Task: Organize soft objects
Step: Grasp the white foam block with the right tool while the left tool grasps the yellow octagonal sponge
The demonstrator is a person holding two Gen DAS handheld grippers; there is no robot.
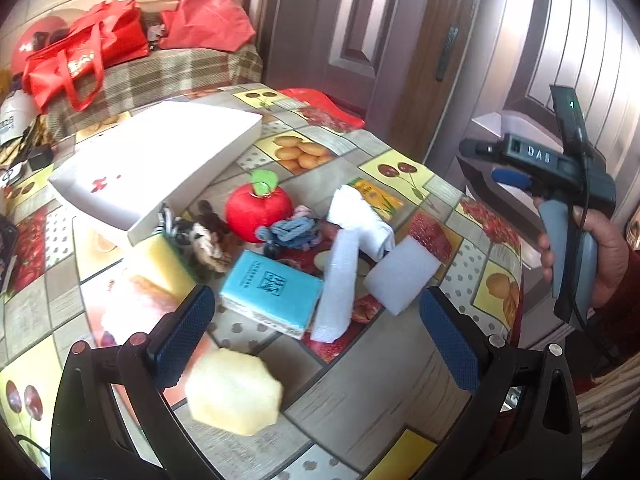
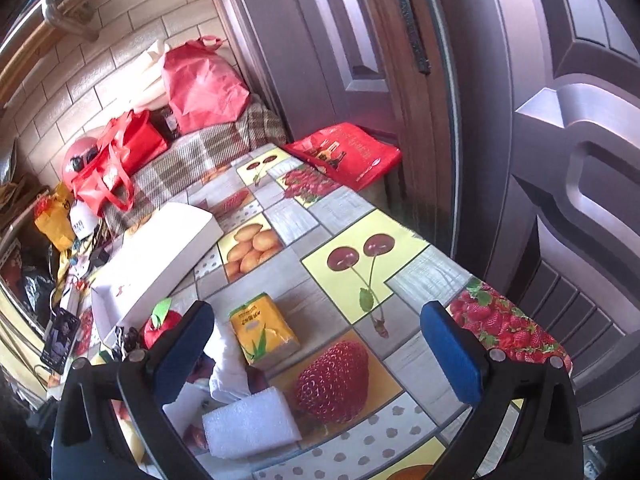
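Red plush apple, teal tissue pack, fruit-print tablecloth, white box

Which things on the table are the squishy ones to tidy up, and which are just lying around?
For the job:
red plush apple
blue tissue pack
yellow tissue pack
white foam block
foam strip
white cloth
yellow sponge
hair ties
white box, probably where they go

Just lying about:
red bags
red flat bag

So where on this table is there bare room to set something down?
Free: the tablecloth right of the white box and beyond the yellow tissue pack. Crowded: the cluster around the red plush apple, blue pack and foam blocks.
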